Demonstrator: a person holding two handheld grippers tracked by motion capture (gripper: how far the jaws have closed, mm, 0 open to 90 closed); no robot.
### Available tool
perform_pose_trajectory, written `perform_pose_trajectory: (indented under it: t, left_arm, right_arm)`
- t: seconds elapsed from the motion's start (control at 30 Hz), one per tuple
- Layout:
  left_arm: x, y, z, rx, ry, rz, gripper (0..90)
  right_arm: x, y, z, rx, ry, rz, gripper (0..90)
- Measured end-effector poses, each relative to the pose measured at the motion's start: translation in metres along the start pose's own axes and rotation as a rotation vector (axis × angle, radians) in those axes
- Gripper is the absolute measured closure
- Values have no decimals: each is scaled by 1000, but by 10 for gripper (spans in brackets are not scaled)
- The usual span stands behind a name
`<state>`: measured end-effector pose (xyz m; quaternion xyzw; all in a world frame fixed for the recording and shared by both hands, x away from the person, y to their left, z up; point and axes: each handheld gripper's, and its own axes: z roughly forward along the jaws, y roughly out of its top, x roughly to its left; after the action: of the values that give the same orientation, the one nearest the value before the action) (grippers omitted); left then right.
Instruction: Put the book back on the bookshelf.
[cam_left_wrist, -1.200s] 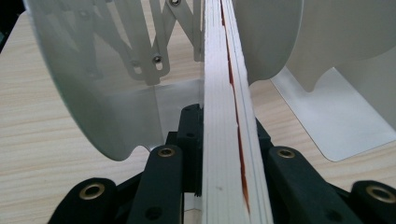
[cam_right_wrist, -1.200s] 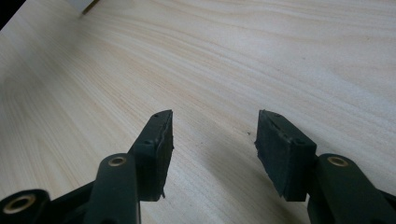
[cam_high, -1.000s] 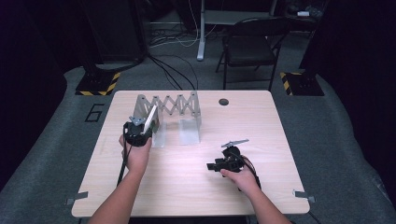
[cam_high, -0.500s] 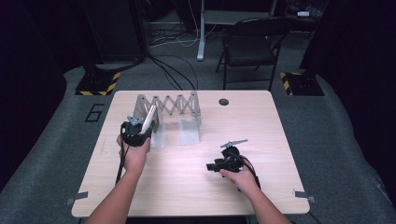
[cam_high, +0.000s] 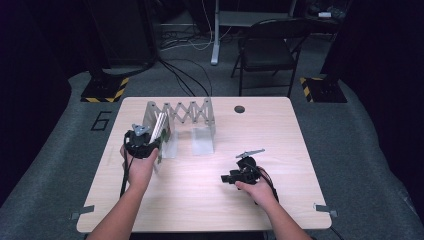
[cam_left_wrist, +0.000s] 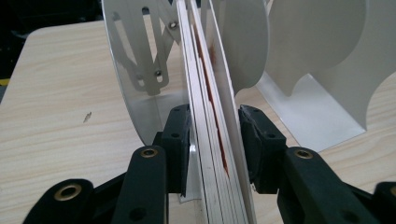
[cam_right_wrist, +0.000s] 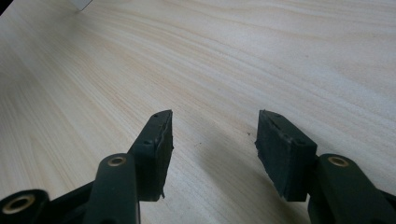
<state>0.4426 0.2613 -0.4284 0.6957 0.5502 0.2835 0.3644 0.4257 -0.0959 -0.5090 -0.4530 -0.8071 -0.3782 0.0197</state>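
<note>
A pale wood-grain worktop (cam_high: 200, 200) is carrying a silver-grey rack (cam_high: 182, 117); the white book (cam_left_wrist: 215, 140) is showing a red streak, between black fingers (cam_left_wrist: 177, 135). The chair (cam_high: 267, 47) is showing black.

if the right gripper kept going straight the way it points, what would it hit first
Most likely the table itself. The right gripper has open, empty fingers angled down at bare wood. A white corner sits far off at the top edge, left of its line, though depth is hard to judge.
</note>
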Motion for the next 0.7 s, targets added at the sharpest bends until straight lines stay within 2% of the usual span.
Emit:
perform_pose_trajectory:
  t: [0.03, 0.1, 0.33, 0.37, 0.5, 0.7]
  left_arm:
    - [-1, 2, -5, -25, -4, -4, 644]
    - [-1, 4, -9, -37, -2, 1, 645]
    - [-3, 10, -19, -48, -13, 26, 646]
    - [-4, 11, -19, -51, -14, 24, 646]
    - [-5, 12, -23, -51, -30, 30, 645]
    - [-6, 16, -33, -53, -49, 37, 641]
  right_arm:
    - [0, 0, 0, 0, 0, 1, 458]
    - [-1, 0, 0, -1, -1, 1, 458]
    - [-1, 1, 0, -8, -2, -8, 458]
    - [0, 1, -1, 1, -3, 5, 458]
    - [0, 1, 0, -3, -3, -5, 458]
    - [0, 1, -1, -2, -2, 5, 458]
